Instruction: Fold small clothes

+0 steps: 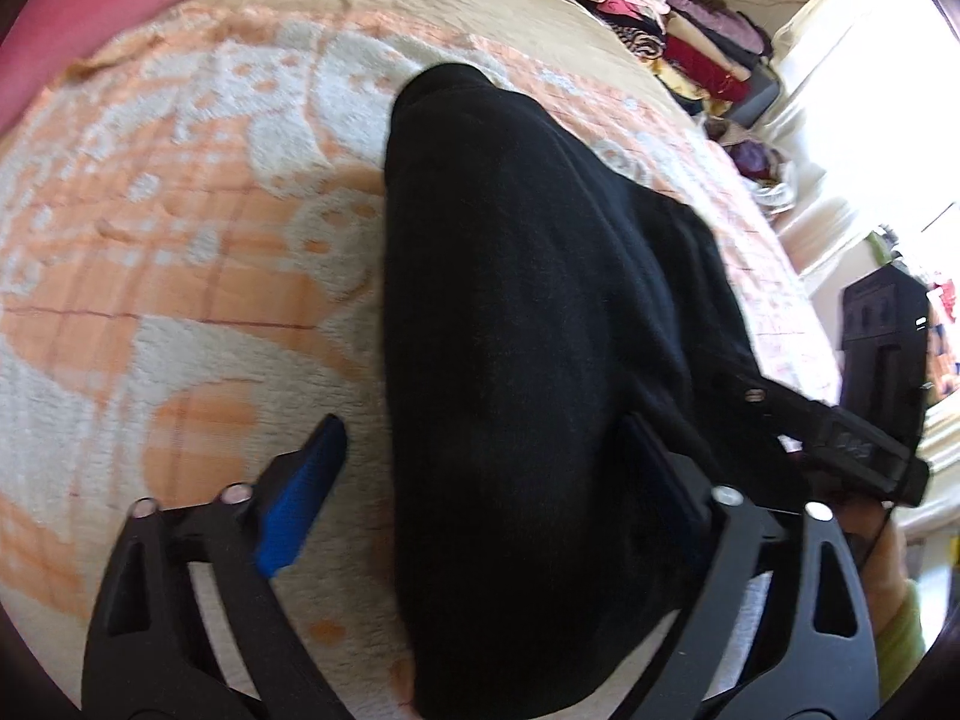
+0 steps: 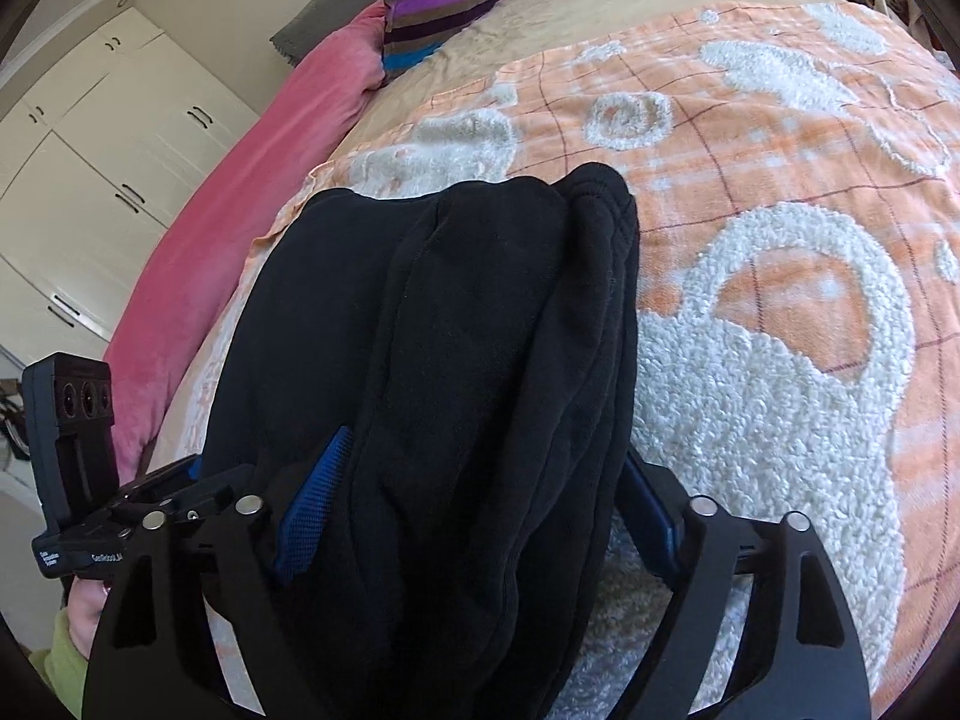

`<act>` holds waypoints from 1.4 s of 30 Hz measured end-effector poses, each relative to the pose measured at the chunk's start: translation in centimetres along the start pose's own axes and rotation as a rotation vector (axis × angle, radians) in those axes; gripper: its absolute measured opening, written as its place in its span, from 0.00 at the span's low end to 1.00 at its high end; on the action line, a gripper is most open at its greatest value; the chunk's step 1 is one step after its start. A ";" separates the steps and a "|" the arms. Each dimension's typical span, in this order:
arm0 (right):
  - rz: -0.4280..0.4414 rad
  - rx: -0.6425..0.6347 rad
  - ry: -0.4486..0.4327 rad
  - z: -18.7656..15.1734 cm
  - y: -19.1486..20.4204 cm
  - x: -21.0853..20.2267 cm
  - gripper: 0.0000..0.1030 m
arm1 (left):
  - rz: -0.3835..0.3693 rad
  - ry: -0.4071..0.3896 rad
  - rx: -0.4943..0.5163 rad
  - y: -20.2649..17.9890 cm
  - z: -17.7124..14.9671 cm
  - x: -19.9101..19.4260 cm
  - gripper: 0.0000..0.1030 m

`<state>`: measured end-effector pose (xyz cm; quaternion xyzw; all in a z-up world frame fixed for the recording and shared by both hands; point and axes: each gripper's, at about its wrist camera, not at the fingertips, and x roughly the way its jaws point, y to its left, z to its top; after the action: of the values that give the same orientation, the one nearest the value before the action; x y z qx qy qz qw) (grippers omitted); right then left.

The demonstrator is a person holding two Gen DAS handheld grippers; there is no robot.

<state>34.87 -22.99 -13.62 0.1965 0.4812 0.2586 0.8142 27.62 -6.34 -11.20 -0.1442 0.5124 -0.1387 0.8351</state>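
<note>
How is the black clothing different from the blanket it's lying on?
The black garment is plain and dark; the blanket is orange with fluffy white patterns. The garment is bunched into thick folds, while the blanket lies spread flat. The garment covers only part of the much wider blanket. Both are soft fabric.

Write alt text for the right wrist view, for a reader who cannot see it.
A bunched black garment lies between the right gripper's two blue-padded fingers, on an orange and white patterned blanket that covers a bed. A pink cover runs along the bed's left edge, with white cupboards beyond and a striped cloth near the top.
</note>
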 end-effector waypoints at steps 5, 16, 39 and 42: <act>0.038 -0.008 0.010 0.1 0.0 0.2 0.54 | -0.008 0.000 0.024 -1.0 0.1 0.2 0.58; 0.057 -0.089 -0.039 0.2 2.4 -2.2 0.42 | -0.032 -0.046 0.036 -2.4 0.3 -2.6 0.48; 0.019 -0.148 -0.135 -2.2 5.5 -7.6 0.42 | -0.020 -0.117 0.133 -4.7 -2.3 -7.7 0.48; 0.009 -0.154 -0.136 -2.5 5.8 -7.7 0.42 | -0.023 -0.116 0.130 -4.6 -2.5 -7.8 0.48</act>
<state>28.18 -22.95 -6.26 0.1527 0.4027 0.2846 0.8564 21.55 -7.81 -4.15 -0.1034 0.4515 -0.1726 0.8693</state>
